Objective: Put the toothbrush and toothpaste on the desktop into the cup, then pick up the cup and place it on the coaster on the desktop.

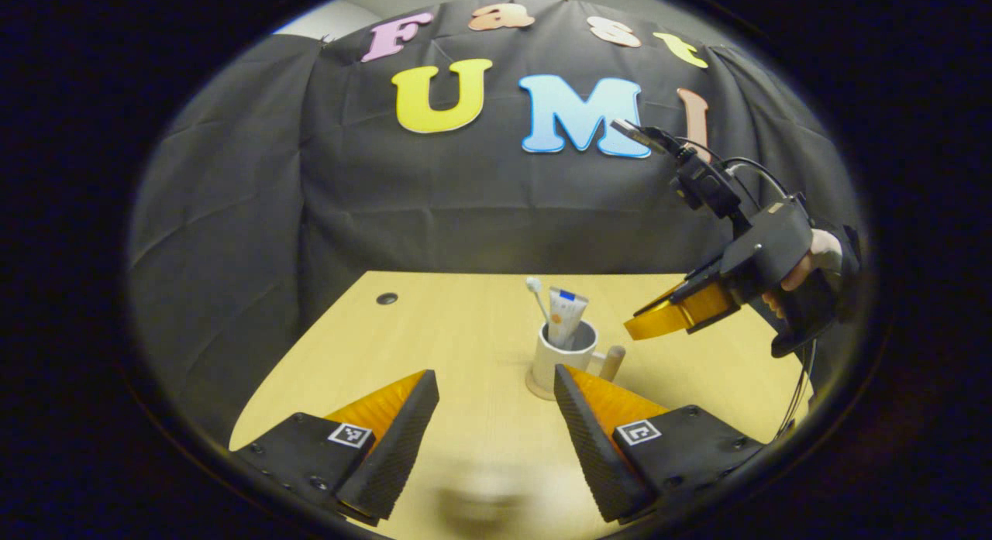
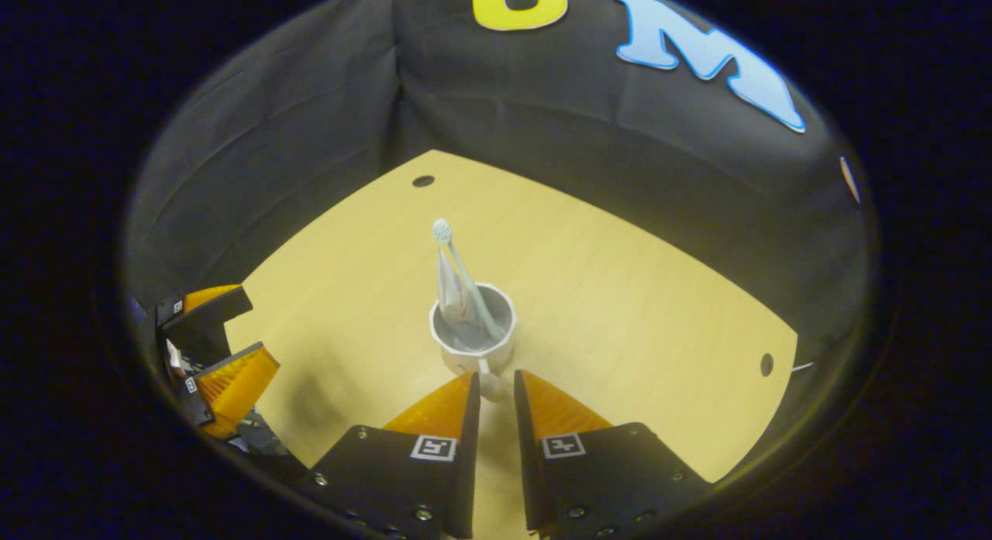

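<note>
Standing on a round tan coaster [image 1: 535,386] on the pale wooden desktop [image 1: 465,331], the white ceramic cup [image 1: 559,360] already holds the white toothbrush [image 1: 536,294] and the toothpaste tube [image 1: 566,314]. The left gripper [image 1: 496,416] gapes wide, holding nothing. The right gripper [image 2: 493,404] hangs nearly closed, empty, its tips just short of the cup's handle. The cup looks rigid, smooth, breakable and top-heavy; I'd grasp the handle.
</note>
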